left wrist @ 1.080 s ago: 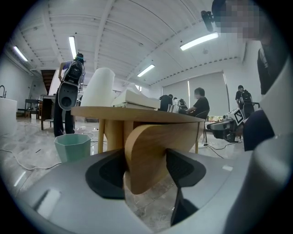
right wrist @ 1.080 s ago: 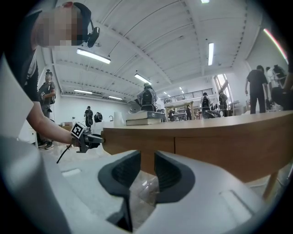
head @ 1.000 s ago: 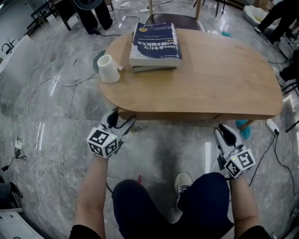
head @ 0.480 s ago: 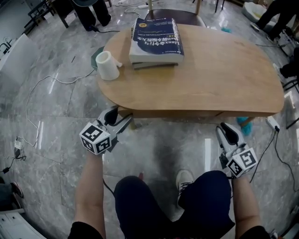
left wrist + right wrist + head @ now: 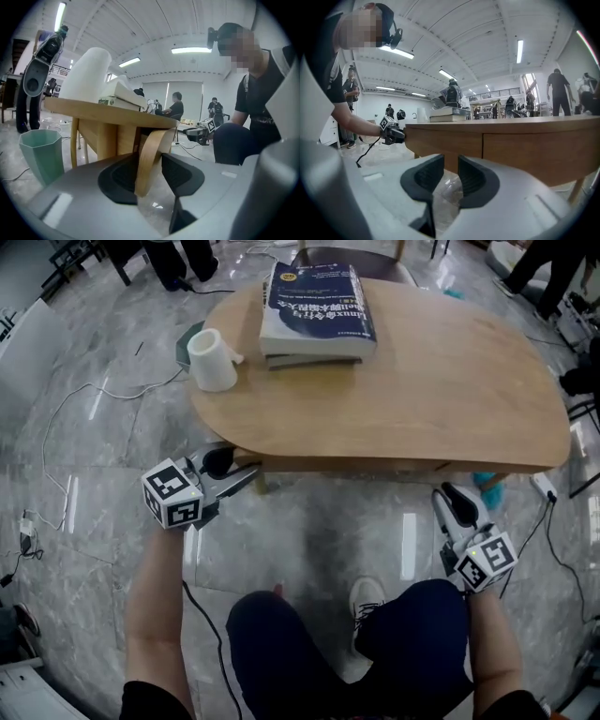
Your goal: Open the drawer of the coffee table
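Note:
The oval wooden coffee table (image 5: 422, 399) stands in front of me, its drawer front (image 5: 534, 149) under the near edge. A curved wooden handle strip (image 5: 153, 140) hangs below the table's near-left edge. My left gripper (image 5: 242, 474) reaches level under that edge, with the strip between its closing jaws (image 5: 150, 161). The strip lies against the left pad, and a slim gap shows at the right pad. My right gripper (image 5: 452, 498) hovers short of the table's near-right edge, open with a narrow gap and nothing in it (image 5: 451, 165).
A stack of books (image 5: 317, 310) and a white mug (image 5: 212, 360) sit on the tabletop. A green bin (image 5: 41, 152) stands on the marble floor beyond the table's left end. Cables (image 5: 66, 427) trail across the floor at left. My knees and a shoe (image 5: 367, 601) are just below.
The left gripper has swung its rear end out to the left and its jaws have narrowed around the handle strip. The right gripper has stayed where it was.

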Motion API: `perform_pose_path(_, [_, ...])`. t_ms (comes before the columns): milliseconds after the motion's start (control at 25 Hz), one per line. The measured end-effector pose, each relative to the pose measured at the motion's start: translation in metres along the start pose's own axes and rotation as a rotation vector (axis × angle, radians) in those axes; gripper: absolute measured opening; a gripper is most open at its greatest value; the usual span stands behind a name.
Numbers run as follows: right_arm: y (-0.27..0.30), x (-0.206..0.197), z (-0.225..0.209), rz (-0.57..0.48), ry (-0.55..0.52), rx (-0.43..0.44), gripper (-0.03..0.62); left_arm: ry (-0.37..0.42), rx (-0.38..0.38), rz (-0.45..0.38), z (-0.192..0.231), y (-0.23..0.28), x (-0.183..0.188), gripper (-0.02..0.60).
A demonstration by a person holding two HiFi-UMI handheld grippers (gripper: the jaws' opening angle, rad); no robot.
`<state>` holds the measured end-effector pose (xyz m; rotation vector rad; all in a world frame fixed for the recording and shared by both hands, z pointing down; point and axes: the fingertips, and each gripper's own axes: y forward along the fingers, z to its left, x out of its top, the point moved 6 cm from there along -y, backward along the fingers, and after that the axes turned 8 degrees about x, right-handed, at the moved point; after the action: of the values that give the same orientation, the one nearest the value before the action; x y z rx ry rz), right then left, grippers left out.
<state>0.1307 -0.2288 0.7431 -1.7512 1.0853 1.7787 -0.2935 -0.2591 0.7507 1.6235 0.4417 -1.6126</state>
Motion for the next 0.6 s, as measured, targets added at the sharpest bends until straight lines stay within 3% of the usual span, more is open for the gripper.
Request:
perform_pose_path(160, [0.002,0.005,0.005,0.013,-0.02,0.02,0.083,-0.045,-0.046,0.009,0.004,0.001,0.0,0.152])
perform_pose_path(320, [-0.003,0.011,0.009,0.005,-0.018,0.025,0.083,-0.017,-0.085,0.06,0.001,-0.001,0.003,0.138])
perform_pose_path(520, [-0.019,0.014,0.009,-0.021,-0.022,0.014,0.083,-0.001,-0.221,0.131,-0.036,-0.022,-0.009,0.124])
perform_pose_path(600, [-0.026,0.01,0.011,-0.029,-0.028,0.019,0.083,-0.012,-0.187,0.119,-0.05,-0.037,-0.013,0.127])
